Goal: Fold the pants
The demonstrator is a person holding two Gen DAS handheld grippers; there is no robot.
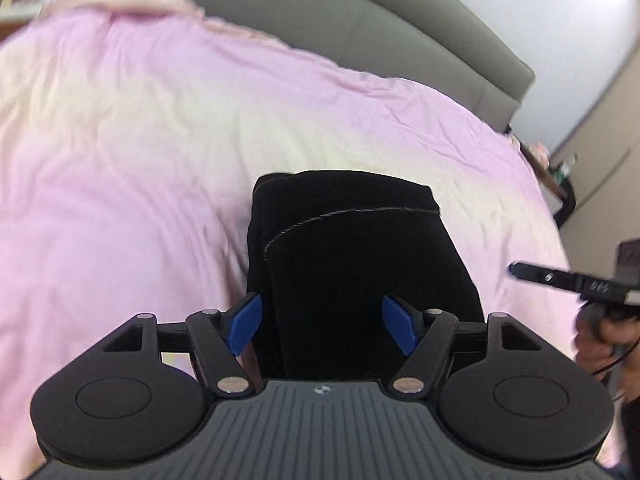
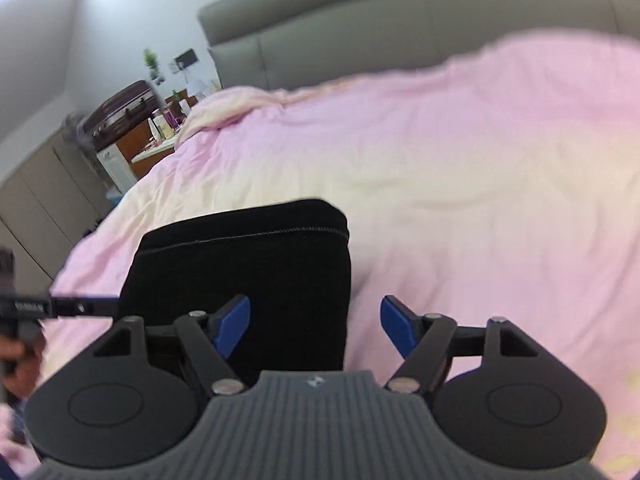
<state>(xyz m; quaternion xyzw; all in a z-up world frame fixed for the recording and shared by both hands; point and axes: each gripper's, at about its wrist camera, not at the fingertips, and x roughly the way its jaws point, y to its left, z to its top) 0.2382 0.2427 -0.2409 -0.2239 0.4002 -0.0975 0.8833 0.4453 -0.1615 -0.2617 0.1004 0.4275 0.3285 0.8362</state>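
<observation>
The left gripper [image 1: 322,330] fills the foot of its own view, its blue pads [image 1: 244,330] standing well apart with nothing pressed between them; the dark cloth seen in the gap lies beyond and below them, not in their grip. The right gripper [image 2: 316,328] looks the same in its view: jaws apart, empty, with one pad over the cloth's near edge and the other over bare bedding. The pants [image 1: 352,264] lie on the pink duvet [image 1: 120,160] of a bed with a grey headboard [image 1: 360,32], already doubled into a compact black block, a line of pale stitching curving across the top layer near its far edge. A hand [image 1: 600,340] holding the right gripper shows at the right edge of the left view. Judging by the neat block, the fold looks close to done or done. The fabric seems a soft, fairly thick knit or denim: limp, light, not fragile, and likely to slump or spring open at the fold if lifted by one layer only. A sound hold would pinch all layers together at the two near corners, one gripper on each, so the stack moves as one piece. The duvet beneath is soft, so pressing down may catch bedding along with the pants.
</observation>
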